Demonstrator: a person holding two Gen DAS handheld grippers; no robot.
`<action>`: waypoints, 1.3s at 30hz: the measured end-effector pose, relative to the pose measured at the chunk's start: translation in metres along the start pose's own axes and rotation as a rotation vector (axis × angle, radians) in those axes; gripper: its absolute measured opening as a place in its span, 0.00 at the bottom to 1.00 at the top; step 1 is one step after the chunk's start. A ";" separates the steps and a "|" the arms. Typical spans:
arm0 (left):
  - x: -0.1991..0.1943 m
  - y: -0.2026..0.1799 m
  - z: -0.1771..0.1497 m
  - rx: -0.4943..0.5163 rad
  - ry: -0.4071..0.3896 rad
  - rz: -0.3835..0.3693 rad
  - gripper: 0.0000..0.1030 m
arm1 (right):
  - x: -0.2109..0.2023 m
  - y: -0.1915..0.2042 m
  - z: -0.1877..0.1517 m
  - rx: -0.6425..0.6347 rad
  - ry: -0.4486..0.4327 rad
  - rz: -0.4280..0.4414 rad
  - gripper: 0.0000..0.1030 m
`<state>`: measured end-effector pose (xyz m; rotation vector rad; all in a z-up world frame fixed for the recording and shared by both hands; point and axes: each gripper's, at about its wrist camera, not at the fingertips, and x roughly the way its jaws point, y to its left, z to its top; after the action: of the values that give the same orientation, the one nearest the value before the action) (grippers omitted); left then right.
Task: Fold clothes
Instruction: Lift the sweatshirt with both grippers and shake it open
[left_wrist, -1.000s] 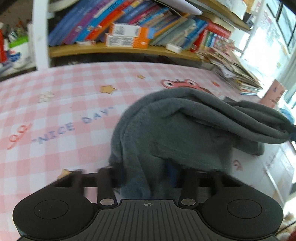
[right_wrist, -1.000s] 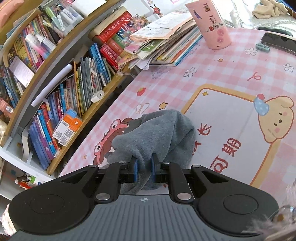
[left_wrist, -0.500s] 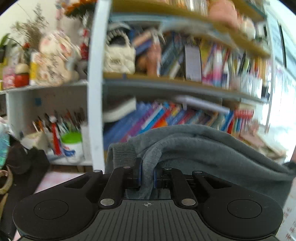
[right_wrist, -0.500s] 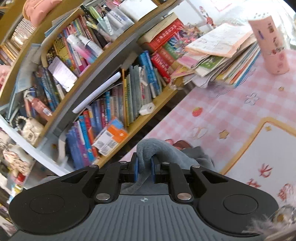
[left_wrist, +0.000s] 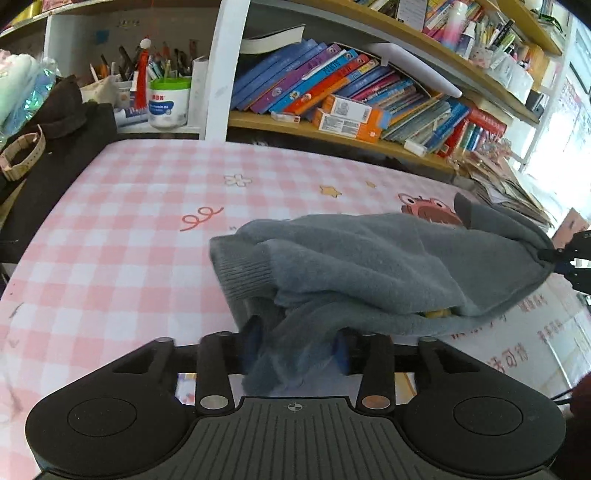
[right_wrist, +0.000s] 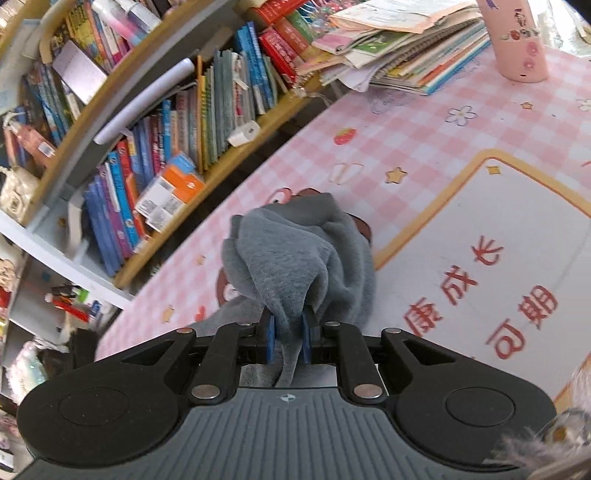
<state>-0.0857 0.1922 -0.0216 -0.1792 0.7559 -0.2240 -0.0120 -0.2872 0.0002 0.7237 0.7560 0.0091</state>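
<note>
A grey fleece garment (left_wrist: 369, 269) lies bunched on the pink checked tablecloth (left_wrist: 122, 236). My left gripper (left_wrist: 295, 343) has its jaws spread wide, with a loose fold of the grey cloth hanging between them. A ribbed cuff (left_wrist: 240, 266) shows just ahead of it. My right gripper (right_wrist: 290, 332) is shut on a fold of the same garment (right_wrist: 295, 251). It also shows at the right edge of the left wrist view (left_wrist: 569, 258), pinching the garment's far end.
A bookshelf (left_wrist: 332, 92) full of books runs along the table's far edge. A dark bag (left_wrist: 55, 122) with a watch sits at the far left. A stack of papers (right_wrist: 399, 44) and a pink bottle (right_wrist: 517, 40) stand at the right.
My left gripper came back down from facing the shelves and its jaws have opened around the cloth. My right gripper stays shut on the garment and has lowered toward the table.
</note>
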 end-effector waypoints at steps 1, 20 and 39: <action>-0.002 0.002 -0.002 -0.004 0.004 -0.009 0.42 | 0.000 -0.001 -0.001 -0.003 0.005 -0.010 0.13; 0.037 0.046 -0.003 -0.556 0.086 -0.251 0.59 | 0.001 0.027 -0.009 -0.257 -0.054 -0.230 0.51; 0.016 0.088 -0.015 -0.642 -0.022 0.000 0.11 | 0.054 0.117 -0.018 -0.649 0.019 -0.210 0.71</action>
<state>-0.0733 0.2717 -0.0640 -0.7885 0.7869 0.0288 0.0450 -0.1740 0.0282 0.0266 0.7850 0.0677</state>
